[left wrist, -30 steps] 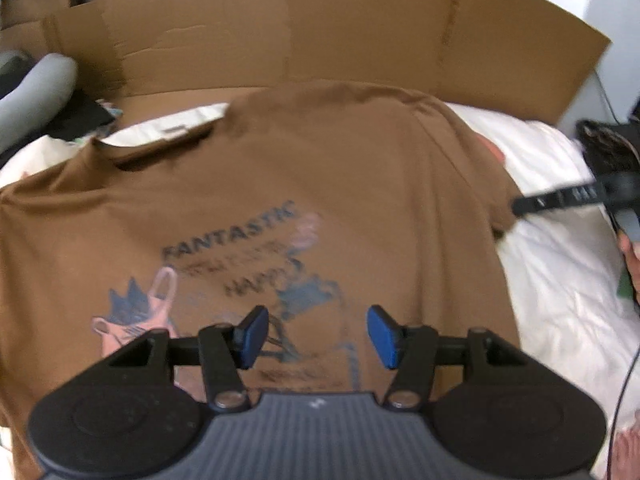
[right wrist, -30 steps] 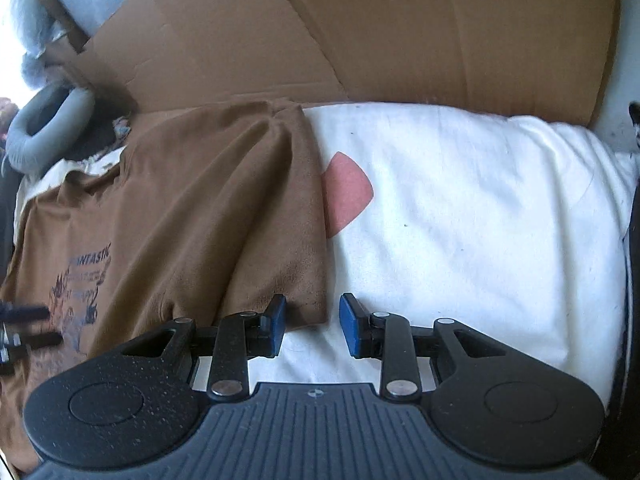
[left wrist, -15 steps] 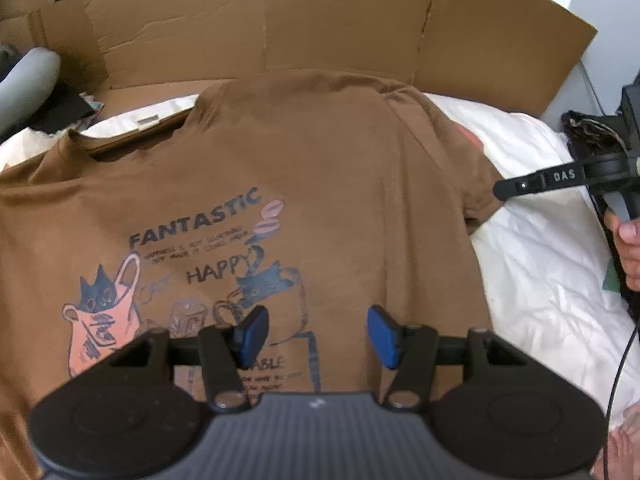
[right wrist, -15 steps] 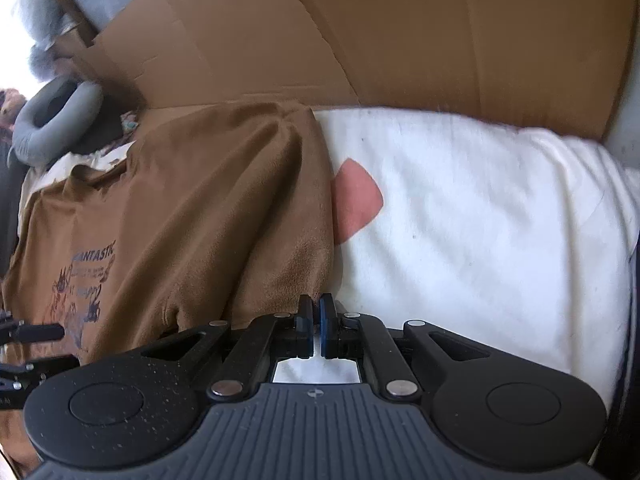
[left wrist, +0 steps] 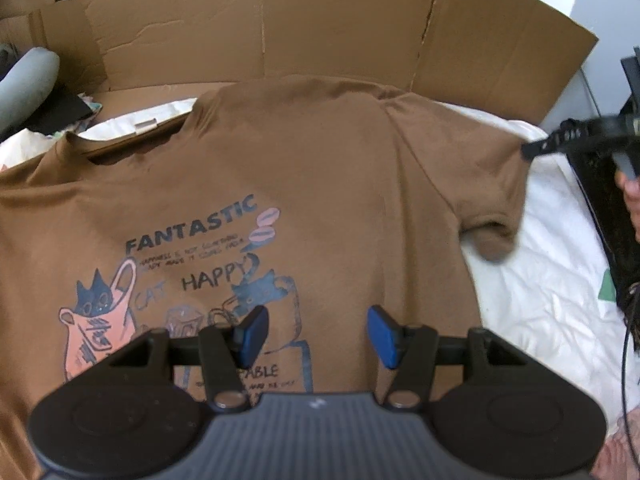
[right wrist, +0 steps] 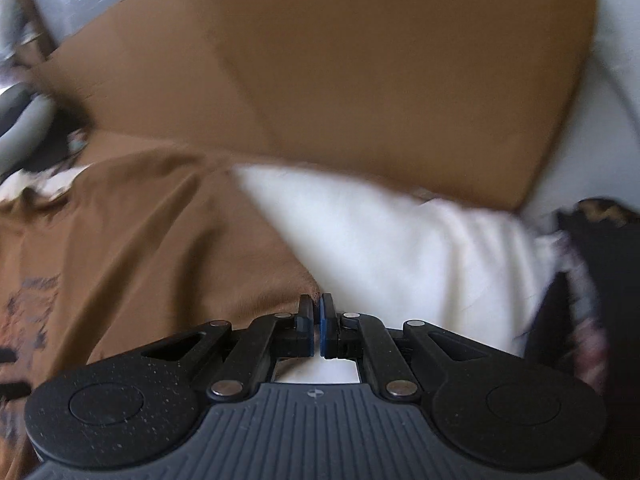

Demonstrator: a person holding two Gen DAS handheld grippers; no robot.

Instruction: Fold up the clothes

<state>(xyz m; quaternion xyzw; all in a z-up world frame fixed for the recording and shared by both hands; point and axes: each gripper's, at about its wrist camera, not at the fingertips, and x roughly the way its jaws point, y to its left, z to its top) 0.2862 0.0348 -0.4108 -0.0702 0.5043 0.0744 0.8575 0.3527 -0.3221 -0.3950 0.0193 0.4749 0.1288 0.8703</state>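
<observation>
Two grippers differ: right gripper (right wrist: 316, 326) pinches the shirt (left wrist: 320, 184) sleeve to stretch it; left gripper (left wrist: 316, 336) hovers wide open, empty.

My left gripper (left wrist: 316, 334) hangs with its blue pads wide apart, gripping nothing. My right gripper (right wrist: 317, 320) is pinched closed on the sleeve edge (right wrist: 308, 290).

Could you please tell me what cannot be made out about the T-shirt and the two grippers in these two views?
- Right wrist view: motion blur smears the brown T-shirt; whether the shut right gripper pinches the sleeve edge is unclear.
- Left wrist view: the left gripper, open, covers the shirt's lower print and hem.
- Left wrist view: the small lines under "FANTASTIC" are too small to read.
- Left wrist view: the shirt's left side is cut off by the frame edge.
</observation>
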